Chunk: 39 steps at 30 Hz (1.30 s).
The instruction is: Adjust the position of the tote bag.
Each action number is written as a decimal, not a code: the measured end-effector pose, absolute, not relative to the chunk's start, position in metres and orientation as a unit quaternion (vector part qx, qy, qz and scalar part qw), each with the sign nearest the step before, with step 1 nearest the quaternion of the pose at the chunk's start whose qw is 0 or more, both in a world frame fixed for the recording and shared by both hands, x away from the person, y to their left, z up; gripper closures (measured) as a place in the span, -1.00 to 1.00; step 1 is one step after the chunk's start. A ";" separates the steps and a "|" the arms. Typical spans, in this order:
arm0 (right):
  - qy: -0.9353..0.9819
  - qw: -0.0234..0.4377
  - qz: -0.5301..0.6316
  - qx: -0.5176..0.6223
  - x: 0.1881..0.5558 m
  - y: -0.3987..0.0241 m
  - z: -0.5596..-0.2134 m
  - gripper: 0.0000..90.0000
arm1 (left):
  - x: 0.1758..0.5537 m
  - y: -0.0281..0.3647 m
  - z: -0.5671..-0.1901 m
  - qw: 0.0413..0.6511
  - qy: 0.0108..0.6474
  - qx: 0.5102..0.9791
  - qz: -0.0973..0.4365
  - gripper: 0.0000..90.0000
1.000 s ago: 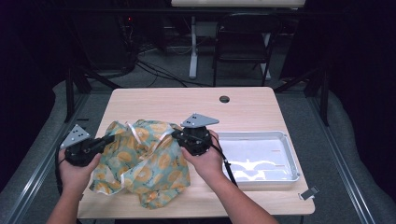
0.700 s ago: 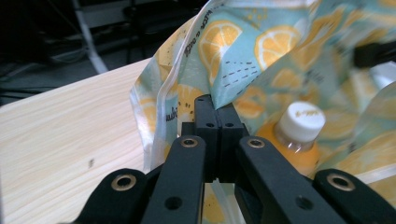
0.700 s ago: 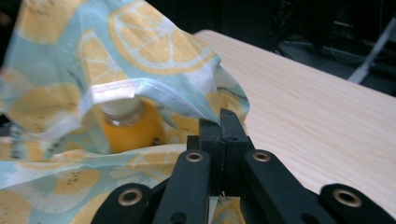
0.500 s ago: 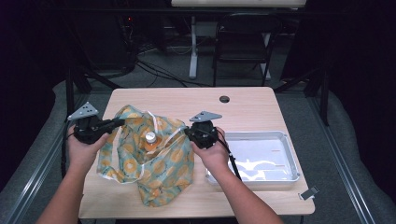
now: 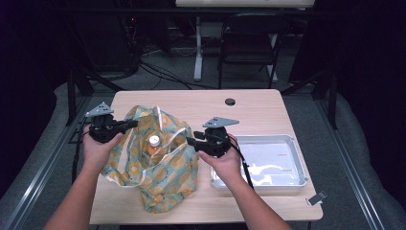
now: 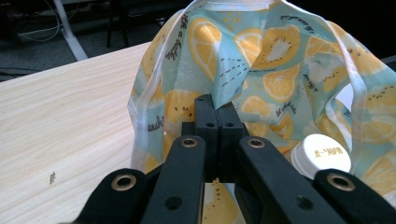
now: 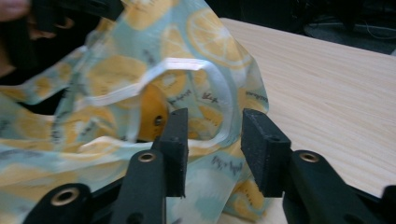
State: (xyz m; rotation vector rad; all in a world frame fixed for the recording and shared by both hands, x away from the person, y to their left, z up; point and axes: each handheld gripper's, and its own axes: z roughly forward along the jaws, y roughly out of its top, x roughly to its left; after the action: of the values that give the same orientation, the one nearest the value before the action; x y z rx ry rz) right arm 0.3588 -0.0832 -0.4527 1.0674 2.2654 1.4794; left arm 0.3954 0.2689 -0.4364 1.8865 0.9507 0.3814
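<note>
Near the tabletop's [image 5: 268,103] left edge, the left tool [image 5: 128,124] stays clamped on the rim of a soft, limp lemon-print cloth bag [image 5: 163,167]; the right tool [image 5: 190,141], jaws just parted around its white-trimmed hem, grips nothing. Inside stands a white-capped bottle [image 5: 154,140].

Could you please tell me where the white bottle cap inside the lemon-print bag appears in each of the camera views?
High view: the white cap sits left of centre, in the open mouth of the lemon-print bag, between the two grippers.
Left gripper view: the cap is at lower right, just right of the shut jaws.
Right gripper view: I cannot make out the cap among the folds.
Shared landmark: the bag's pale handle strap.
</note>
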 end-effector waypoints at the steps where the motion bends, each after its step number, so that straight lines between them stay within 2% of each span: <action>1: 0.769 0.112 0.514 0.363 0.354 -0.085 -0.450 0.34 | 0.395 0.268 -0.436 0.478 0.390 0.772 0.155 1.00; 7: 0.774 0.087 0.529 0.338 0.338 -0.071 -0.443 0.23 | 0.396 0.262 -0.437 0.475 0.385 0.776 0.154 1.00; 17: 0.796 0.037 0.501 0.339 0.348 -0.030 -0.467 0.13 | 0.394 0.257 -0.437 0.471 0.374 0.783 0.159 1.00; 25: 0.804 0.051 0.493 0.328 0.356 -0.014 -0.471 0.10 | 0.393 0.259 -0.436 0.473 0.376 0.781 0.161 1.00; 27: 0.806 0.059 0.491 0.326 0.357 -0.012 -0.471 0.15 | 0.394 0.259 -0.436 0.473 0.375 0.780 0.162 1.00; 29: 0.805 0.062 0.492 0.326 0.357 -0.012 -0.471 0.34 | 0.393 0.259 -0.436 0.474 0.377 0.779 0.162 1.00; 30: 0.805 0.062 0.492 0.326 0.357 -0.012 -0.471 0.34 | 0.393 0.259 -0.436 0.474 0.377 0.779 0.162 1.00; 31: 0.807 0.068 0.491 0.320 0.355 -0.012 -0.470 0.60 | 0.393 0.260 -0.436 0.474 0.378 0.779 0.163 1.00; 32: 0.807 0.068 0.491 0.320 0.355 -0.012 -0.470 0.60 | 0.393 0.260 -0.436 0.474 0.378 0.779 0.163 1.00; 33: 0.810 0.069 0.490 0.314 0.353 -0.011 -0.469 0.84 | 0.394 0.261 -0.437 0.473 0.378 0.779 0.164 1.00; 34: 0.810 0.069 0.492 0.312 0.352 -0.011 -0.469 0.91 | 0.394 0.261 -0.437 0.472 0.377 0.780 0.164 1.00; 36: 0.811 0.064 0.496 0.302 0.349 -0.012 -0.466 1.00 | 0.394 0.263 -0.437 0.473 0.381 0.778 0.164 1.00; 39: 0.799 0.048 0.526 0.289 0.341 -0.018 -0.457 1.00 | 0.394 0.264 -0.437 0.472 0.382 0.778 0.165 1.00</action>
State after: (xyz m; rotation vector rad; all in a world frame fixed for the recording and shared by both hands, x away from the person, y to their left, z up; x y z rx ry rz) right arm 0.3407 -0.0175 -0.4575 0.8821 2.4354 1.6028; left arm 0.3939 0.2643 -0.4373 1.9039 0.9348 0.4034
